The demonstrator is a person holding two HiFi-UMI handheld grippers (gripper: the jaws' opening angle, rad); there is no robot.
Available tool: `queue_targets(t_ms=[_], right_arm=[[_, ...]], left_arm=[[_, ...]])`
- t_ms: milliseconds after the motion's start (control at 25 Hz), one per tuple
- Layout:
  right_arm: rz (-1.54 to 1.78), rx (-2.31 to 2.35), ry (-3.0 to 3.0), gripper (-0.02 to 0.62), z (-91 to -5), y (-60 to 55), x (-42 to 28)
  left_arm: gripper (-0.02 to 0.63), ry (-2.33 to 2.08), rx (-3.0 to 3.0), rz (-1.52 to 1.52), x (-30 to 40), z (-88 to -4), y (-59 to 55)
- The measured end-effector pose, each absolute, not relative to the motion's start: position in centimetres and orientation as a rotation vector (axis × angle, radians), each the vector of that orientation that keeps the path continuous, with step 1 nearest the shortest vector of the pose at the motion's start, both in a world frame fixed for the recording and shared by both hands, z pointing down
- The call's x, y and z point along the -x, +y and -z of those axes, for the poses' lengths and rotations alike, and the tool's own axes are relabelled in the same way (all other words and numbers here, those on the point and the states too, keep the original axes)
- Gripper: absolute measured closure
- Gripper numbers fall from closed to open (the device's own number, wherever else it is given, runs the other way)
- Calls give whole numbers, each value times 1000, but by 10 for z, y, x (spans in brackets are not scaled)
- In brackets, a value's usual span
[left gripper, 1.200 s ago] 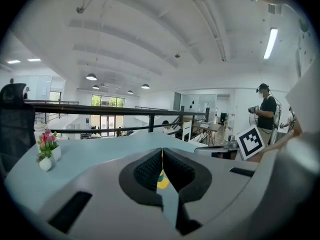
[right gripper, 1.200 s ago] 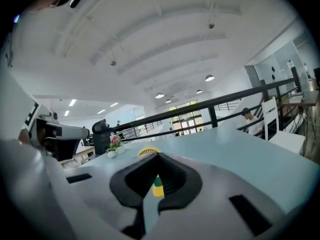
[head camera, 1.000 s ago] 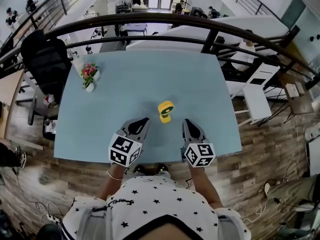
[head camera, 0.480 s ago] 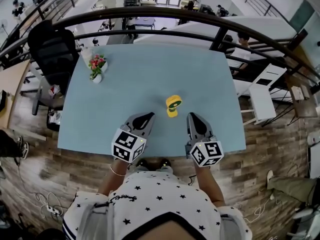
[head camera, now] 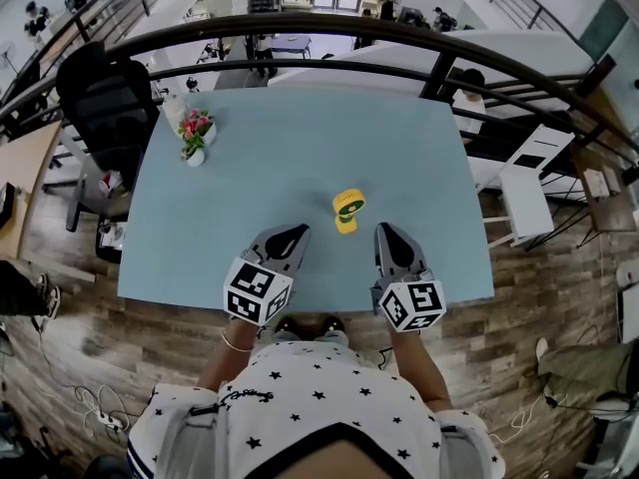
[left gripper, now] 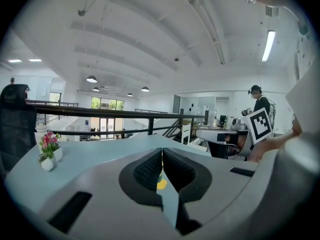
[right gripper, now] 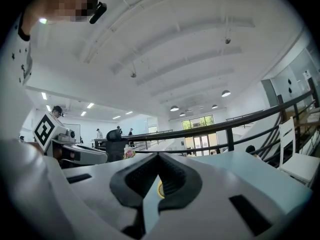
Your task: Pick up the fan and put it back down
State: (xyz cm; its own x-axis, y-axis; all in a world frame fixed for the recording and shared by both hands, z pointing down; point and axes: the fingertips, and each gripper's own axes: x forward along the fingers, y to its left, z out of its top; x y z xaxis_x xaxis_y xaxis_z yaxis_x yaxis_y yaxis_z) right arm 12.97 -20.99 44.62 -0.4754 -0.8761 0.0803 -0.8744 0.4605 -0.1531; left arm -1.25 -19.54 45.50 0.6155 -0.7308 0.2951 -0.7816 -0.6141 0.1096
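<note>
Yellow fan (head camera: 346, 209) was seen ungrasped on the table (head camera: 260, 158); left tool (head camera: 290, 232) and right tool (head camera: 387, 232), jaws together and empty, were held near it. Lifting was judged not begun.

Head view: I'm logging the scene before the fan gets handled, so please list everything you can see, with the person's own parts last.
fan: one, yellow, standing on the table just ahead of and between the two tongs, touched by neither
flower pot: one, white with pink flowers, table's far-left corner
table: one, light blue, middle of the view
office chair: one, black, on the floor off the table's far-left corner
railing: one, black, beyond the table's far edge
shirt: one, white with black stars, bottom of the view
left tongs: one, grey, over the table's near edge, shut, empty
right tongs: one, grey, over the table's near edge, shut, empty
</note>
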Motion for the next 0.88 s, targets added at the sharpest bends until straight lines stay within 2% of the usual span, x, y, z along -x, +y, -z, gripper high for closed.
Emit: queue_targets(t_ms=[880], right_arm=[[301,1596,2688,597,-451,-214,-130]], left_arm=[[577,-1229,-2615,-334,6,-458,-202]])
